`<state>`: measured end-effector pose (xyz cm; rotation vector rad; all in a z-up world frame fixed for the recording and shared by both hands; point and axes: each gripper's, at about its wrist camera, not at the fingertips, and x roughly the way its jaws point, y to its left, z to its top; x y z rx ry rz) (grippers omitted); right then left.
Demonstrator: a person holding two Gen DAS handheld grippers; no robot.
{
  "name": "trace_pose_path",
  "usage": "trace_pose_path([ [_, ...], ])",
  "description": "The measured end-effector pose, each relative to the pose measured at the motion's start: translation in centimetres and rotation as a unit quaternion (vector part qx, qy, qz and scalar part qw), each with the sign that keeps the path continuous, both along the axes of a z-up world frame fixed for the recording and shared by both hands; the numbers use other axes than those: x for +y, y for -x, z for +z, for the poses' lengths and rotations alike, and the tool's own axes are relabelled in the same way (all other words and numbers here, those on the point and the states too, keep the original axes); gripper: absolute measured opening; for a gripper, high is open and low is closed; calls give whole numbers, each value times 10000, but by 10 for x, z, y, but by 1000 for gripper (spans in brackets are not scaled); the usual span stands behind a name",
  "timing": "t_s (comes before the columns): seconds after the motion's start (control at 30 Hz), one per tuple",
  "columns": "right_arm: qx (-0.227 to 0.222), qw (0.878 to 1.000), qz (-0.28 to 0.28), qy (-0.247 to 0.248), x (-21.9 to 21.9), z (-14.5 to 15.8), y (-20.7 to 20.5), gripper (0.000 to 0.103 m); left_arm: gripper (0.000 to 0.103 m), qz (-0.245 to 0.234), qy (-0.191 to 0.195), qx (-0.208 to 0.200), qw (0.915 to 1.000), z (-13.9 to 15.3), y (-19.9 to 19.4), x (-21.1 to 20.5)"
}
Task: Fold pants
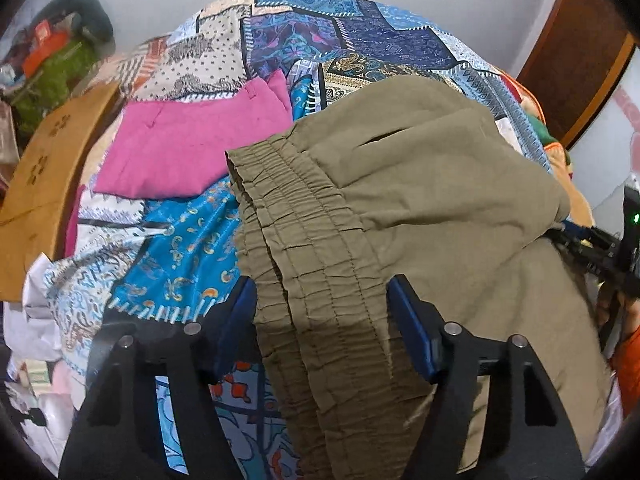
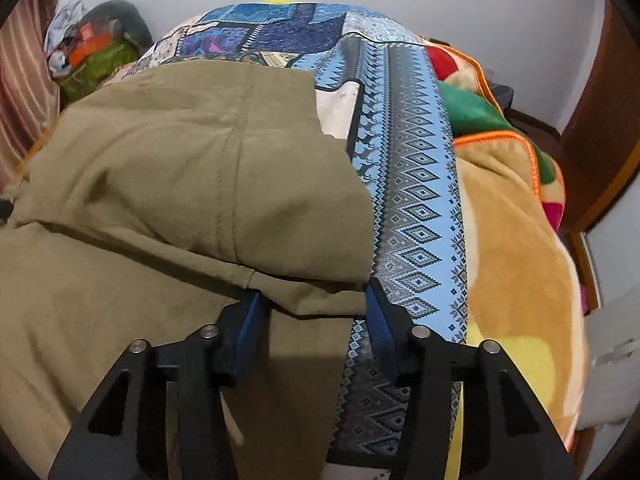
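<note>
Olive-green pants [image 1: 420,184] lie on a patterned bedspread, partly folded over themselves. In the left wrist view the gathered elastic waistband [image 1: 304,248] runs between the fingers of my left gripper [image 1: 322,292], which is open, with its blue pads on either side of the band. In the right wrist view the pants [image 2: 180,168] fill the left side. My right gripper [image 2: 312,300] is open, straddling the folded edge of the pant fabric, whose corner drapes over the left pad. The right gripper also shows at the right edge of the left wrist view [image 1: 608,252].
A folded pink garment [image 1: 192,148] lies beyond the waistband on the blue patchwork bedspread [image 1: 340,32]. A wooden headboard [image 1: 44,176] stands at left. A tan, green and orange fleece blanket [image 2: 516,208] lies right of the pants. Cluttered bags [image 2: 96,52] sit at far left.
</note>
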<state>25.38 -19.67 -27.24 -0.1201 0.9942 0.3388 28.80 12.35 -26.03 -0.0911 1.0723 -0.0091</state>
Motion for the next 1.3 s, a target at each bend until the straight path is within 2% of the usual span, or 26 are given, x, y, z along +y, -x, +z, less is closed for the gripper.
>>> trace_pose_path([
  [0.03,57,10000,-54,-54,-4,0,-1,36,69,-3,-24,-9,10000,-1,0,0],
  [0.1,157,9995,-174,-192,-12,-2,-2,31,71,-17,-82,-24,10000,-2,0,0],
  [0.2,198,9994,-203,-186,-12,-3,-1,31,78,-21,-221,-39,9997,-3,0,0],
  [0.37,229,9996,-133,55,-10,4,2,31,77,-39,-90,112,9999,6,2,4],
  [0.47,327,9994,-61,74,-17,16,8,32,77,-160,-266,31,9995,20,7,1],
  [0.6,-19,9999,-69,-150,-26,42,19,60,82,-223,-355,-71,9991,28,4,-2],
  [0.63,-165,9996,-71,-210,-28,49,20,64,83,-225,-310,-56,9992,27,1,-2],
  [0.73,-434,9987,-83,-255,-26,62,16,70,87,-292,-68,230,9993,15,-12,-2],
  [0.83,-427,9987,-83,-260,-18,55,-2,71,87,-384,-18,646,9972,-5,-27,-8],
  [0.97,-73,9998,113,-161,-5,26,-20,70,88,-486,123,559,9972,-6,-35,-12],
  [1.0,-4,9997,147,-198,-4,20,-22,64,87,-525,61,473,9975,-5,-36,-14],
  [1.03,84,9991,224,-336,-1,14,-26,48,86,-530,-12,418,9977,-4,-37,-16],
  [1.1,211,9988,277,-339,5,6,-30,30,76,-434,-366,231,9981,-6,-36,-16],
  [1.13,131,9993,258,-225,7,4,-29,25,74,-322,-582,176,9976,-6,-36,-14],
  [1.2,-64,9995,312,8,12,1,-29,17,72,-170,-754,21,9970,-6,-37,-7],
  [1.3,-24,9998,220,6,9,-2,-33,14,73,-76,-645,13,9979,-11,-37,-1],
])
